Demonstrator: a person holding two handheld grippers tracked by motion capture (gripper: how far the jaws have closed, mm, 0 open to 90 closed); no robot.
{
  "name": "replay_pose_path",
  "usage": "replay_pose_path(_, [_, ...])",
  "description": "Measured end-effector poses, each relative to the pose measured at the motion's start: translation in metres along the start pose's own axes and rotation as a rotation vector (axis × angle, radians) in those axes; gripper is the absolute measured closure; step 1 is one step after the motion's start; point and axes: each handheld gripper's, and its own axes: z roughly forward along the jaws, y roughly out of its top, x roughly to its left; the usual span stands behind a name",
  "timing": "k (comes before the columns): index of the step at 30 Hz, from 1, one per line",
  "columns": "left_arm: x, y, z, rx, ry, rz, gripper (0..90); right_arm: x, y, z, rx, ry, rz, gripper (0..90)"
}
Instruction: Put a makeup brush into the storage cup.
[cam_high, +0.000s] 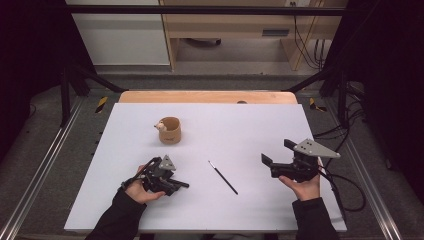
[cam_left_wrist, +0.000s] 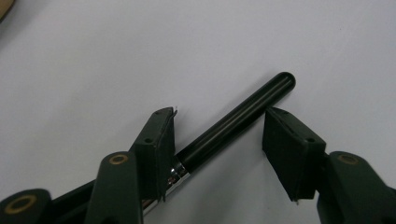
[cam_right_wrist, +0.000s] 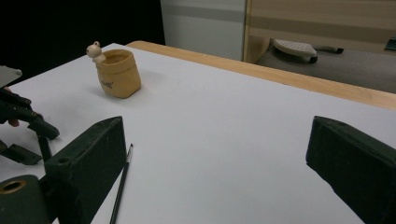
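In the left gripper view a thick black rod with a silver collar (cam_left_wrist: 243, 112) lies slanted on the white table. My left gripper (cam_left_wrist: 222, 116) straddles it with its jaws part-way apart: the left pad (cam_left_wrist: 156, 149) is against the rod and the right pad (cam_left_wrist: 285, 149) stands clear of it. From above, my left gripper (cam_high: 181, 184) rests low at the front left. My right gripper (cam_high: 278, 152) hovers at the front right, open and holding nothing (cam_right_wrist: 217, 135). A thin black brush (cam_high: 223, 177) (cam_right_wrist: 122, 179) lies on the table between them.
A tan cup with a small figure on its rim (cam_high: 170, 131) (cam_right_wrist: 119, 72) stands upright at the middle left of the white table (cam_high: 240, 125). A wooden edge (cam_high: 207, 96) runs along the far side. Cables trail beside the right hand.
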Motion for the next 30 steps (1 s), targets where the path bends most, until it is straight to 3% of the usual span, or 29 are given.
replay_pose_path(24, [-0.003, -0.0008, -0.0082, 0.067, -0.032, 0.05, 69.4, -0.0003, 0.0001, -0.0002, 0.0, 0.001, -0.002, 5.6])
replay_pose_path(30, [-0.0034, -0.0007, -0.0087, 0.071, -0.034, 0.055, 72.0, -0.0005, 0.0001, -0.0002, 0.001, 0.0, -0.002, 5.6])
